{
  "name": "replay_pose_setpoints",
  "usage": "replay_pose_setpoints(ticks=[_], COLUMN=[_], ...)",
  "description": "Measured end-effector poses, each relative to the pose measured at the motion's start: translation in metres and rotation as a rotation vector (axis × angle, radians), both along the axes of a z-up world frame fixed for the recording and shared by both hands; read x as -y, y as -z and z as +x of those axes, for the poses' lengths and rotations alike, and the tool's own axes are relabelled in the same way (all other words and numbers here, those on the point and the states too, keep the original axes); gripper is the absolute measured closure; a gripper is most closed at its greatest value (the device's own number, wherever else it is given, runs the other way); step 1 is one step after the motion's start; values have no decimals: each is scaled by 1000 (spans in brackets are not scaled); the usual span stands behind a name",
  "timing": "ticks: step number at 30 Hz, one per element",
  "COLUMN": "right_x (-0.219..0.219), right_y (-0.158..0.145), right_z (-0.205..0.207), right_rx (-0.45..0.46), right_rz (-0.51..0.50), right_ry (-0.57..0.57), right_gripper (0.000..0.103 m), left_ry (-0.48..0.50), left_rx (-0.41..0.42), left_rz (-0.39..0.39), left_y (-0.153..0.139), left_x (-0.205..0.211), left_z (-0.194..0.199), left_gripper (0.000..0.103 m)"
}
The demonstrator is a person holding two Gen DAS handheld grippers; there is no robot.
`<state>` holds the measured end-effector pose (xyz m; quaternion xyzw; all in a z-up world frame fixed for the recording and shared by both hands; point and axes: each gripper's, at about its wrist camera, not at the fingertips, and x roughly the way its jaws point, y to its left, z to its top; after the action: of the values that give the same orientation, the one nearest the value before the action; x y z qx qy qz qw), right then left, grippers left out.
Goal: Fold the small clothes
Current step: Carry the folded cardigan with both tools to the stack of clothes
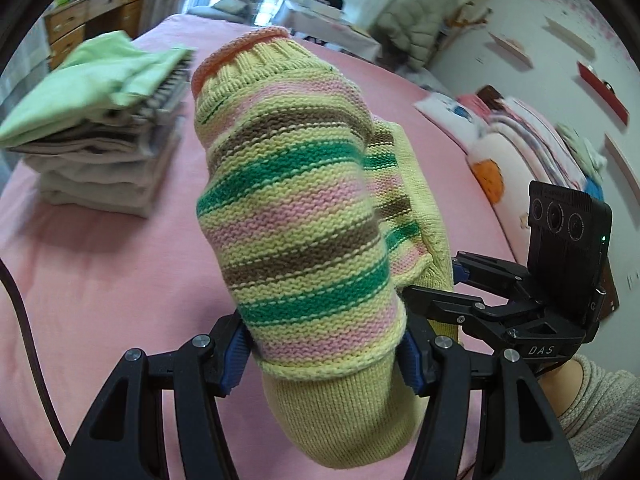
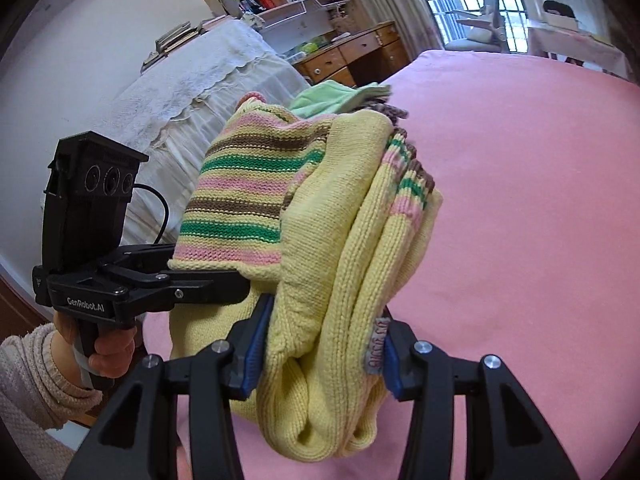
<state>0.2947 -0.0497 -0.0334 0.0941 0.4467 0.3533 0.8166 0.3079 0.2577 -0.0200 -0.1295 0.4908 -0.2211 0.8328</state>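
While both grippers clamp the folded striped sweater [image 1: 304, 216] above the pink bed [image 1: 120, 280] — left gripper [image 1: 324, 354], right gripper [image 2: 320, 354] — it looks like the carry step; next, set it squarely on the stack of folded clothes [image 1: 100, 128].

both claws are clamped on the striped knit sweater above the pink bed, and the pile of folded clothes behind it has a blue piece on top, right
Not quite: the top piece of the folded pile is light green, not blue, as the left wrist view shows. The rest holds: the left claw and the right claw are both clamped on the striped knit sweater, held above the pink bed.
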Motion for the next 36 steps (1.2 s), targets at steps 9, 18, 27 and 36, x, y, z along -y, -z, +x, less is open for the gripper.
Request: replay_pose_setpoints(ticks=[9,18,27,36], right_x=[-74,-145,-198,-203], right_y=[-47,-136,-173,-181], right_z=[24,47,85,183], right_rx=[-74,-28,-2,-55], right_rz=[-1,-22,-31,-12], right_ry=[-38,50,112,217], right_gripper=[56,56,56,56], left_ry=[-14,36,100,182], left_rx=[-77,-9,13,1], left_rz=[13,14,43,33], left_y=[-59,-159,-208,-216], left_x=[-85,-178,-245,-251], left_z=[30,72,128,264], left_gripper=[43,42,42,39])
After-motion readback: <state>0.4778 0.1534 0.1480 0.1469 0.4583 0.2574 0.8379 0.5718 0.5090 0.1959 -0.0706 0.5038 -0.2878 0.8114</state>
